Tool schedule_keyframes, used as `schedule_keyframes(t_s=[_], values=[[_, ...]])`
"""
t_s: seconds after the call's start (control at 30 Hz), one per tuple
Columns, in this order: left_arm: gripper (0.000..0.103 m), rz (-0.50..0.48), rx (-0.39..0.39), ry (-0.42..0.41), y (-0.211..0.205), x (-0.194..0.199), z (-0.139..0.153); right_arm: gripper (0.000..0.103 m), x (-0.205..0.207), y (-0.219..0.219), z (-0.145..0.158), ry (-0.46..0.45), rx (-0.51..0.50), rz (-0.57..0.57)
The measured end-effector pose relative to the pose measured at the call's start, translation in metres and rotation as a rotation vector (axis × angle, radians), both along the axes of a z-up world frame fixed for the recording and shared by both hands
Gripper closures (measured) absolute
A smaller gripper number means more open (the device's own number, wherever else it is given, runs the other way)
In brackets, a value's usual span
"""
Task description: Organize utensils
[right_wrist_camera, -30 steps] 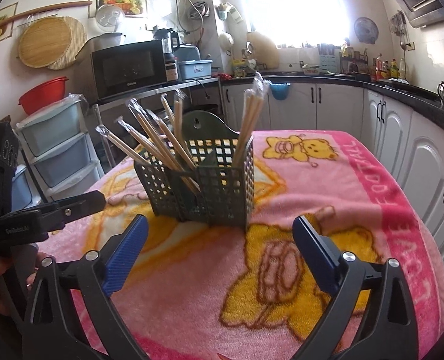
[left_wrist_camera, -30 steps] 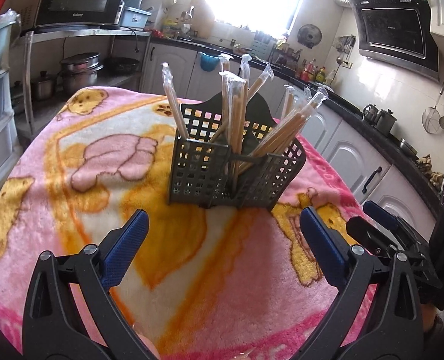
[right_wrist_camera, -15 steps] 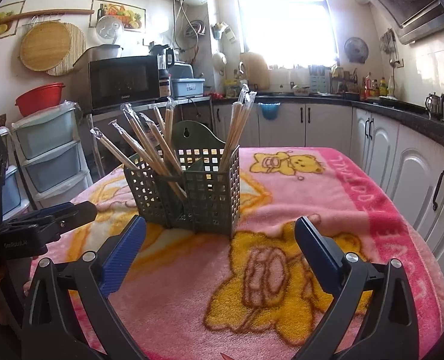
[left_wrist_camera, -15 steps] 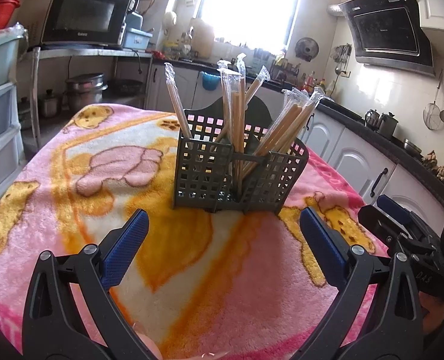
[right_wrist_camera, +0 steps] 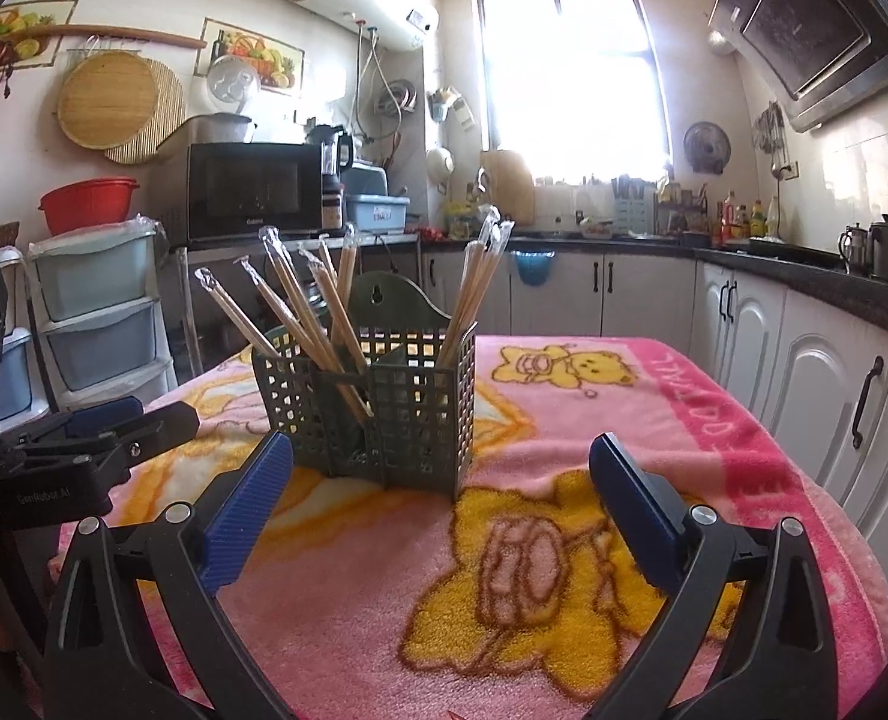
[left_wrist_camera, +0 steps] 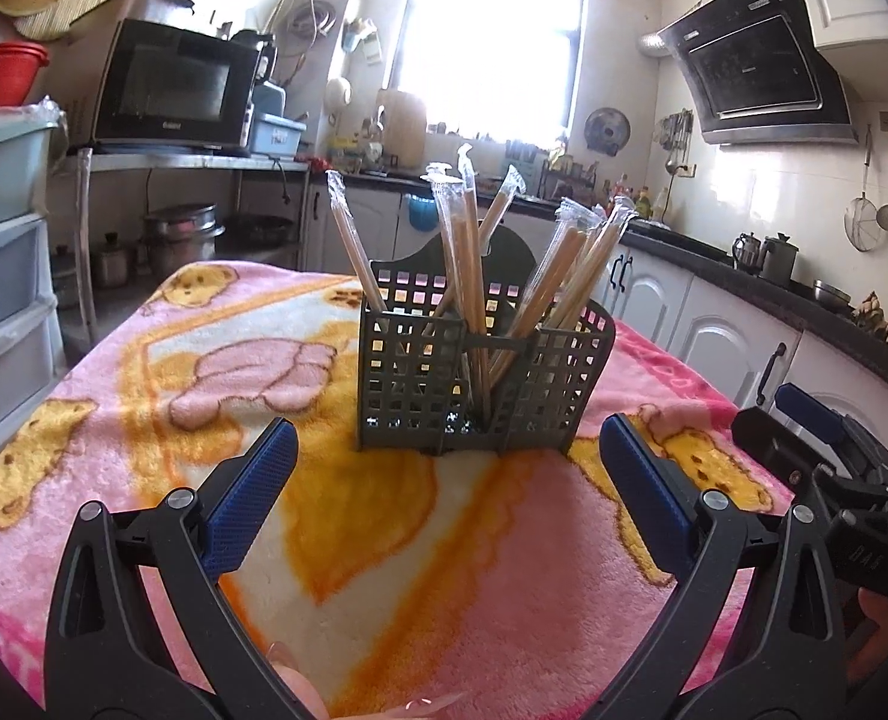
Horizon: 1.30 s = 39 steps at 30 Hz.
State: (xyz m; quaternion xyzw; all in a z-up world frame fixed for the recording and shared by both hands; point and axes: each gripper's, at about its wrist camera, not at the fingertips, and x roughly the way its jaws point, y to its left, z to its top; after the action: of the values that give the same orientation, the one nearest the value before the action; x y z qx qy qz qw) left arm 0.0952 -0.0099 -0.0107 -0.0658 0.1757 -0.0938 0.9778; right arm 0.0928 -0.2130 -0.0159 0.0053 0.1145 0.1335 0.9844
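Wrapped chopsticks [left_wrist_camera: 468, 276] upright in grey utensil caddy [left_wrist_camera: 480, 384], mid-tabletop on pink blanket [left_wrist_camera: 144, 420]. Left gripper [left_wrist_camera: 444, 498] and right gripper [right_wrist_camera: 441, 504] both spread wide, empty, near caddy. Sorting apparently done or between picks; next likely needs closing on one wrapped pair.

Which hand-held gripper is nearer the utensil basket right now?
Hard to call; roughly equal. The left hand-held gripper faces the gray utensil basket squarely. The right hand-held gripper faces its corner, basket slightly left. Both open, neither touching.
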Motion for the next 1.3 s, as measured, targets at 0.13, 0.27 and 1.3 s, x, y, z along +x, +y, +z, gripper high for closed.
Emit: schedule_keyframes(t_s=[0.13, 0.27, 1.3], values=[[0.010, -0.002, 0.022, -0.017, -0.004, -0.002, -0.004, 0.007, -0.006, -0.003, 0.000, -0.037, 0.019, -0.018], [0.010, 0.005, 0.020, -0.019, -0.002, -0.003, -0.004, 0.007, -0.013, 0.000, 0.000, -0.071, 0.008, -0.026], [0.010, 0.037, 0.012, -0.031, 0.005, -0.008, -0.001, 0.006, -0.014, 0.001, -0.002, -0.063, 0.005, -0.052]])
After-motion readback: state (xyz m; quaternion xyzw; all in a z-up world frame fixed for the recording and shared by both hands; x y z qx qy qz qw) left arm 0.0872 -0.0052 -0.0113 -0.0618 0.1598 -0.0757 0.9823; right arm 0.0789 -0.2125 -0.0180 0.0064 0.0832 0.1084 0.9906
